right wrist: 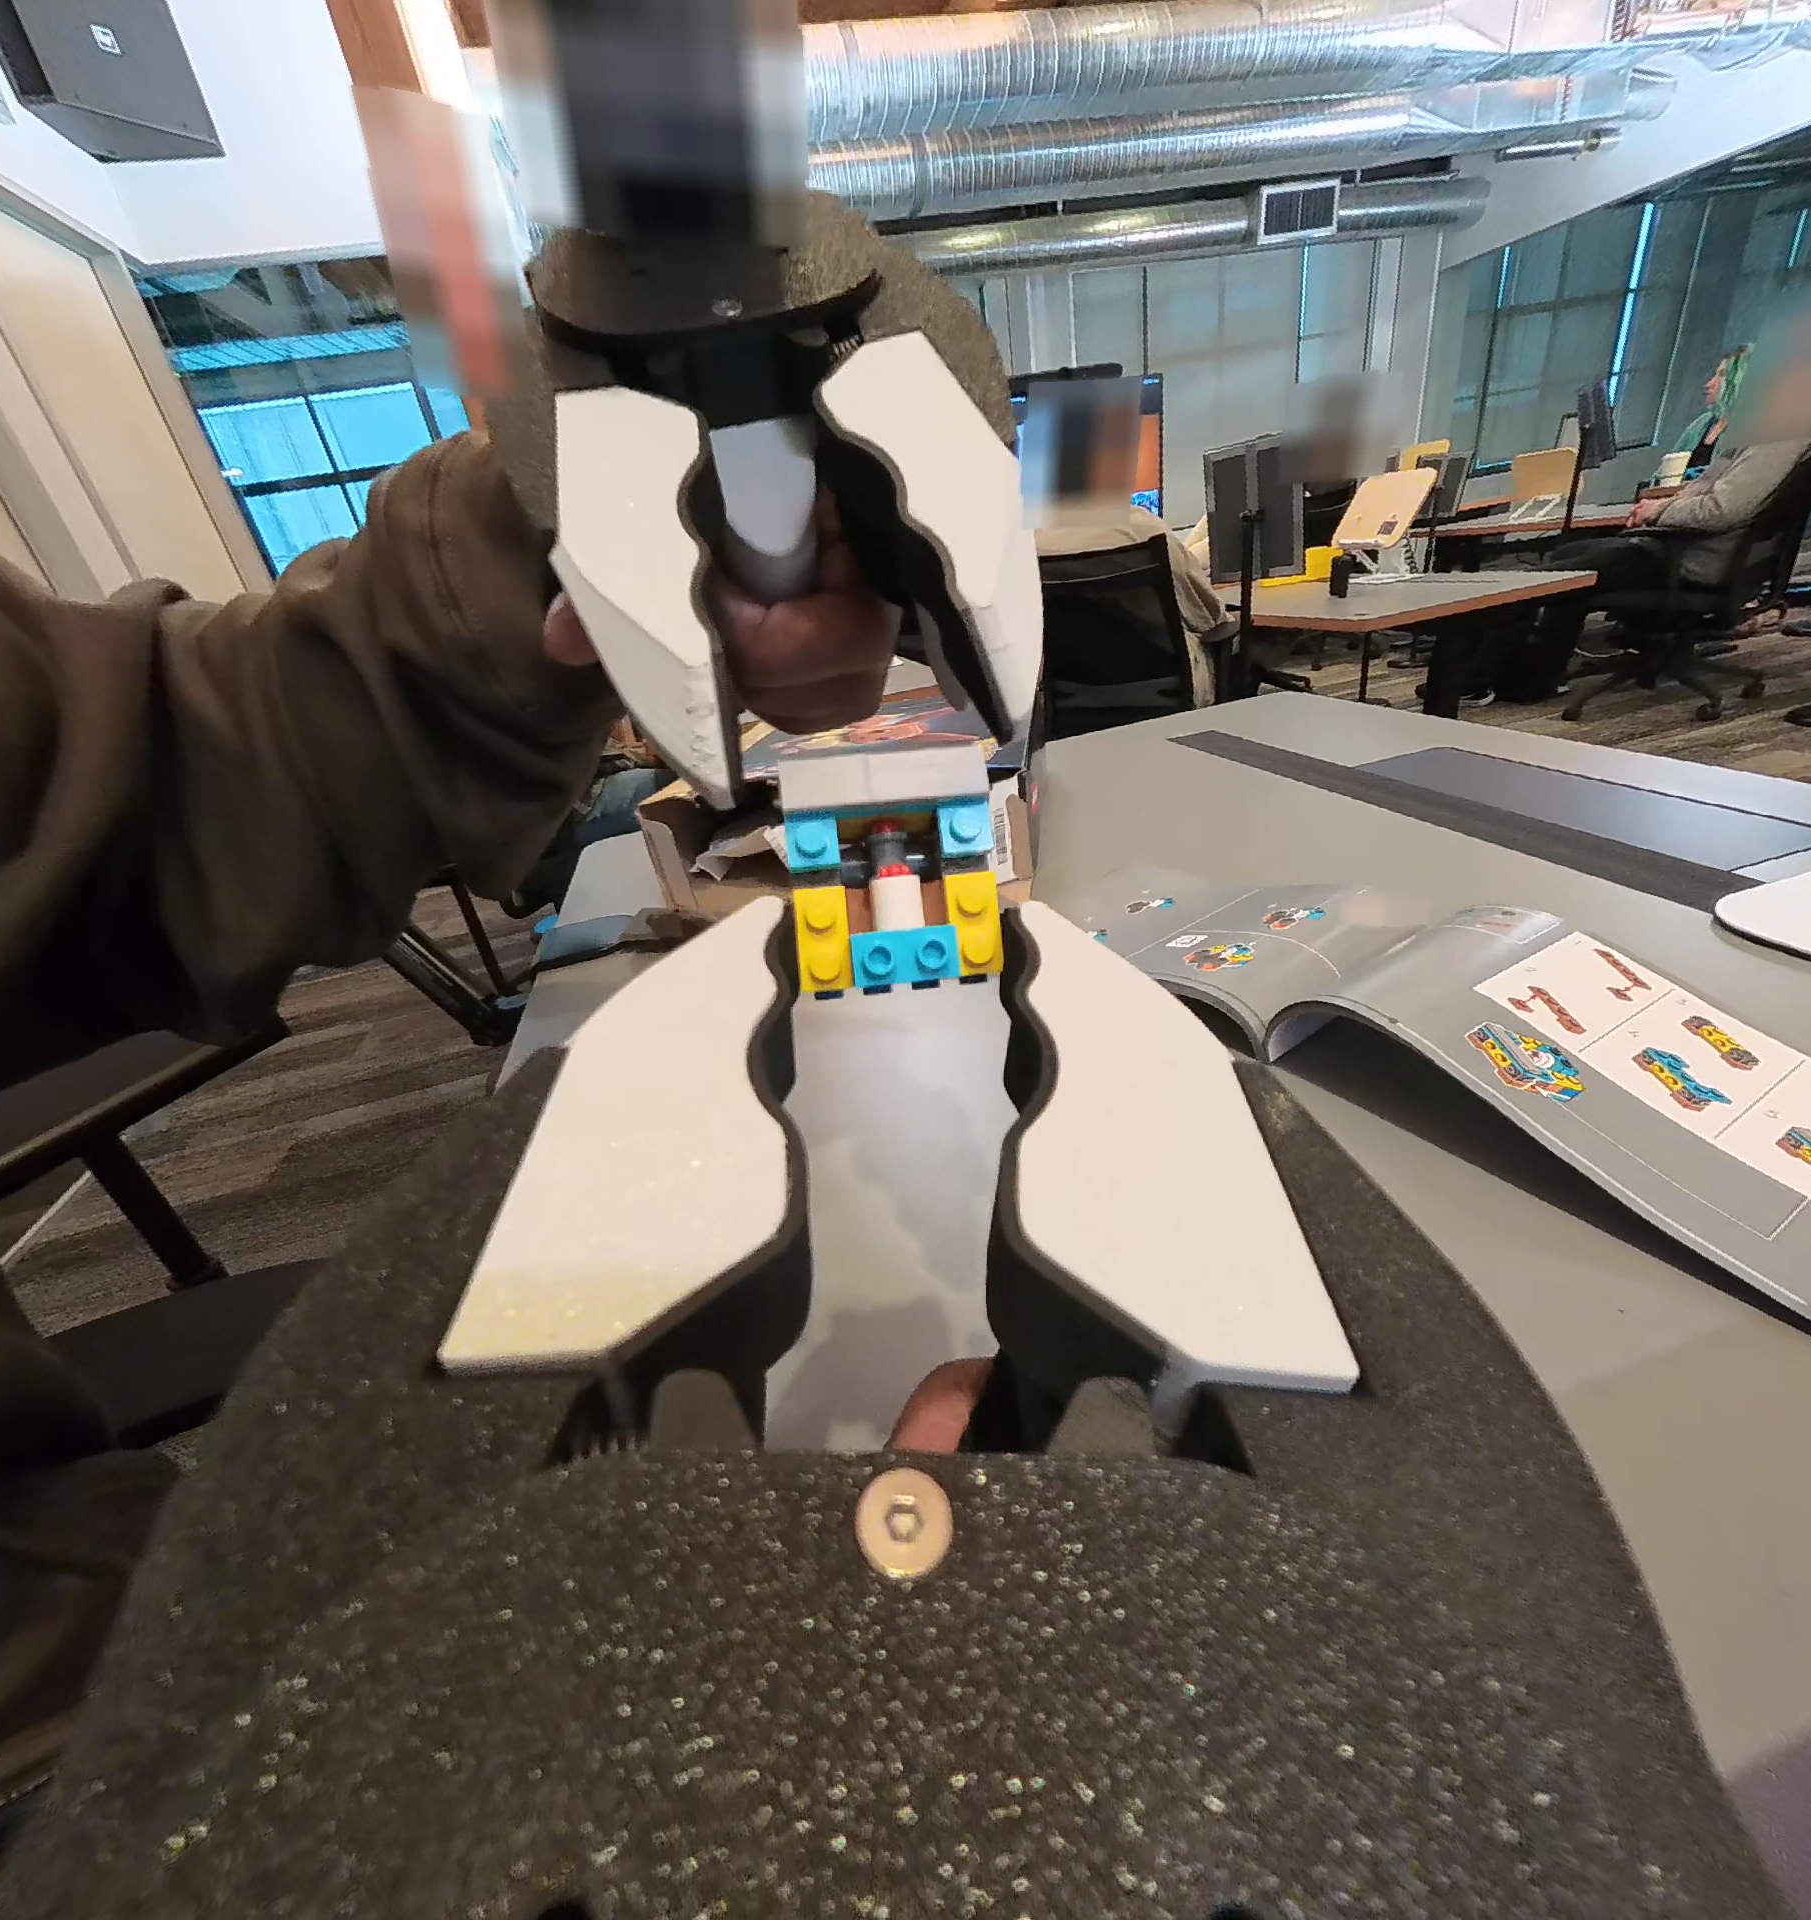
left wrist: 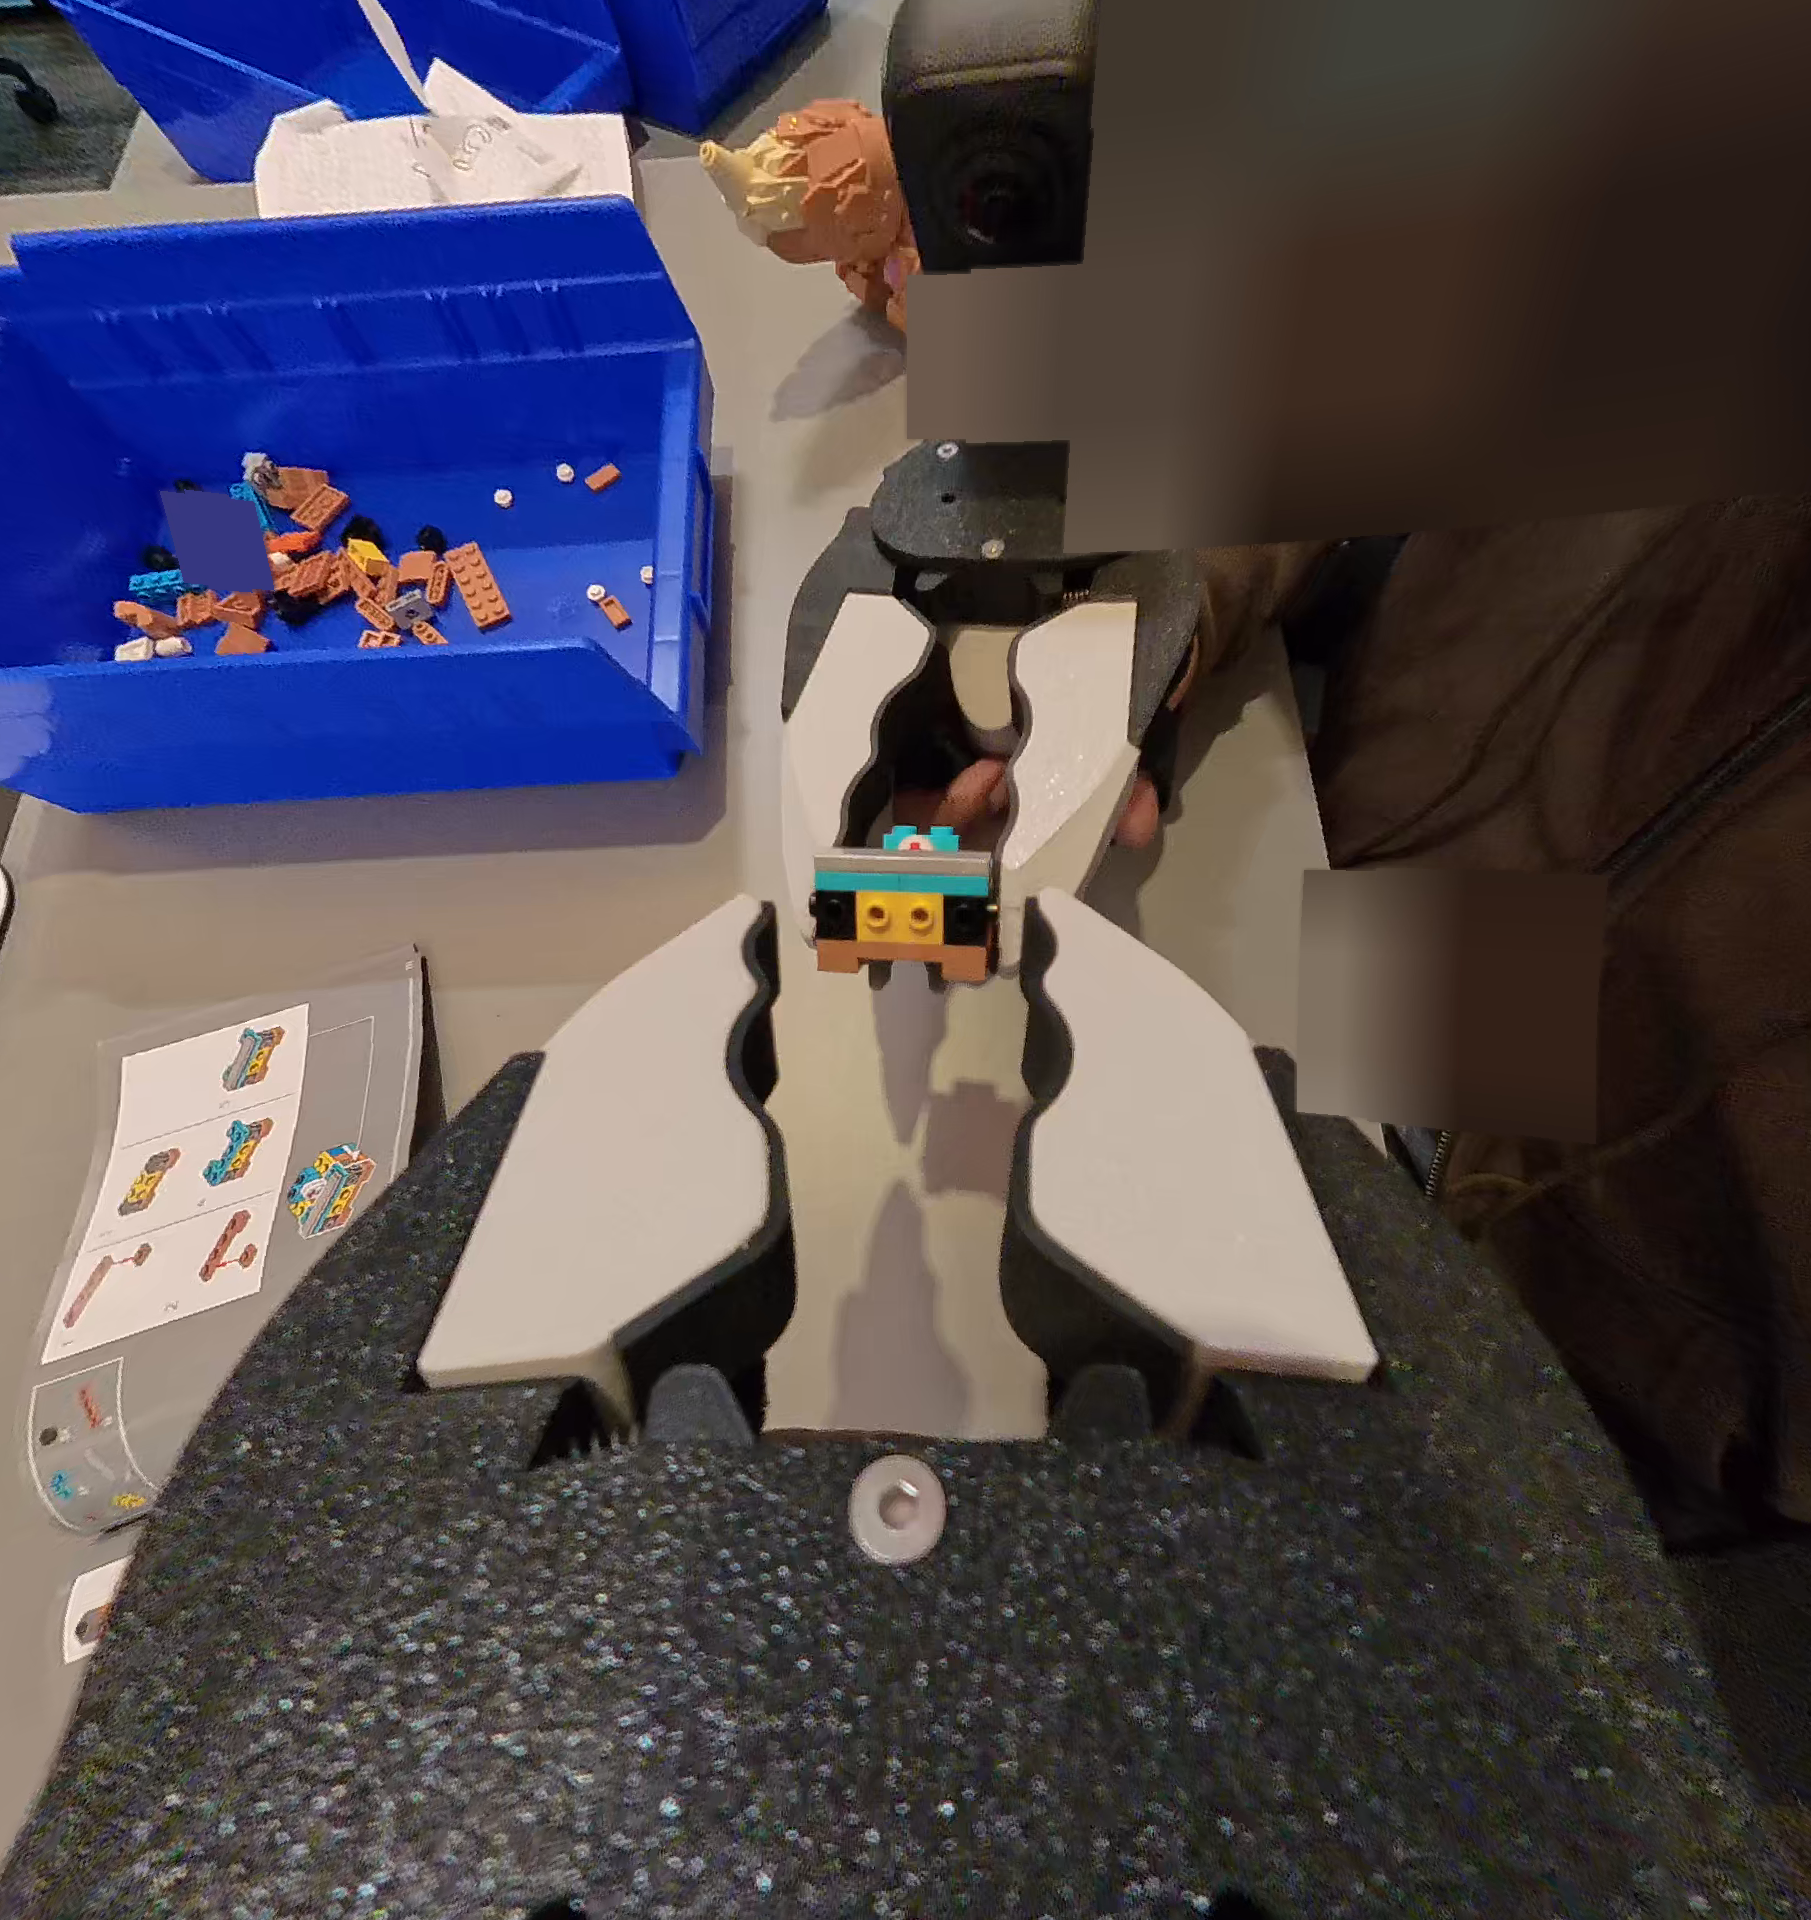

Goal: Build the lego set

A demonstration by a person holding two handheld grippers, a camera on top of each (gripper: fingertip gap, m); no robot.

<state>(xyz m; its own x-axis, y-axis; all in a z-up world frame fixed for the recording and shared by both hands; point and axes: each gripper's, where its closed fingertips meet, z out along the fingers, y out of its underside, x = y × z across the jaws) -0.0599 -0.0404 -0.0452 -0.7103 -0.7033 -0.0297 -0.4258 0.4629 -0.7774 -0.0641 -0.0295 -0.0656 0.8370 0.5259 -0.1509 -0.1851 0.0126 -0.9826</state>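
One sub-assembly in hand: a small block of yellow, teal, brown and grey bricks, the sub-assembly (right wrist: 890, 883), is held in the air above the table (left wrist: 527, 894), between the two grippers, which face each other.
Right gripper (right wrist: 893, 920): jaws drawn in narrow, the tips pressed on the two sides of the sub-assembly; it carries the block.
Left gripper (left wrist: 903, 914): jaws partly open, the tips just beside the block with a thin gap on each side; it grips nothing that I can see.
Done: several layers are joined, with a grey plate on one face and a white and red pin set in the middle.
Left to do (judgement): many loose bricks (left wrist: 309, 561) lie in the blue bin (left wrist: 361, 727), so the set is well short of finished. The instruction booklet (right wrist: 1503, 1039) lies open at pages of similar small builds.
Also built: a brown figure (left wrist: 818, 197) stands on the table beyond the bin.
Left wrist view only: the bin, its bricks, the brown figure, and the block's yellow studded face.
Right wrist view only: the block's inner side with the pin, the booklet's far pages, and the office room behind.
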